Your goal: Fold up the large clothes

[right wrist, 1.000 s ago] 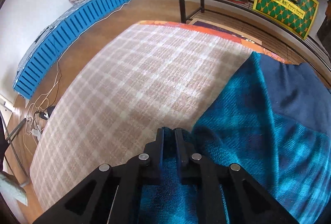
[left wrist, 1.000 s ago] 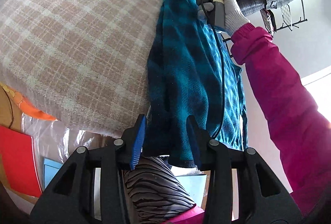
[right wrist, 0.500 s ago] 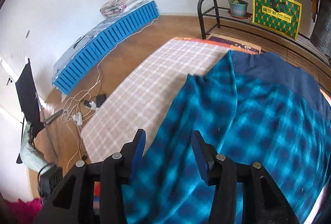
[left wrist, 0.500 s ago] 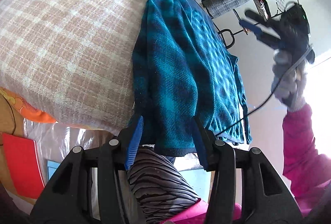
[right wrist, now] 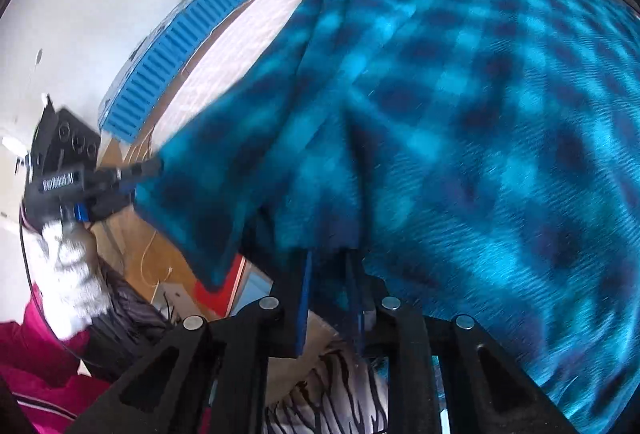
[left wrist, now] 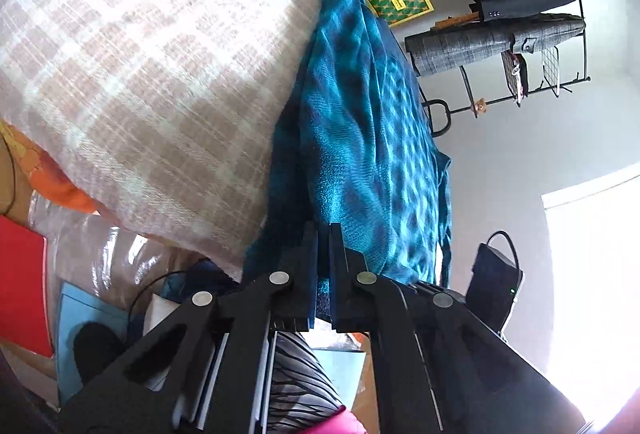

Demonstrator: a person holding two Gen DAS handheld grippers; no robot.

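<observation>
While my left gripper point(left wrist: 323, 234) clamps the teal plaid garment's point(left wrist: 360, 137) hem, my right gripper point(right wrist: 326, 266) sits parted at its edge; beside the garment, checked blanket point(left wrist: 140, 53), clothes rack point(left wrist: 520, 13) beyond.

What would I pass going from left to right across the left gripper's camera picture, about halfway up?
Checked beige blanket → teal plaid garment, its near edge pinched by the left gripper → black clothes rack against the wall → bright window.

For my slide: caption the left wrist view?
Left hand-held gripper shut on teal plaid garment at the checked blanket's edge.
</observation>
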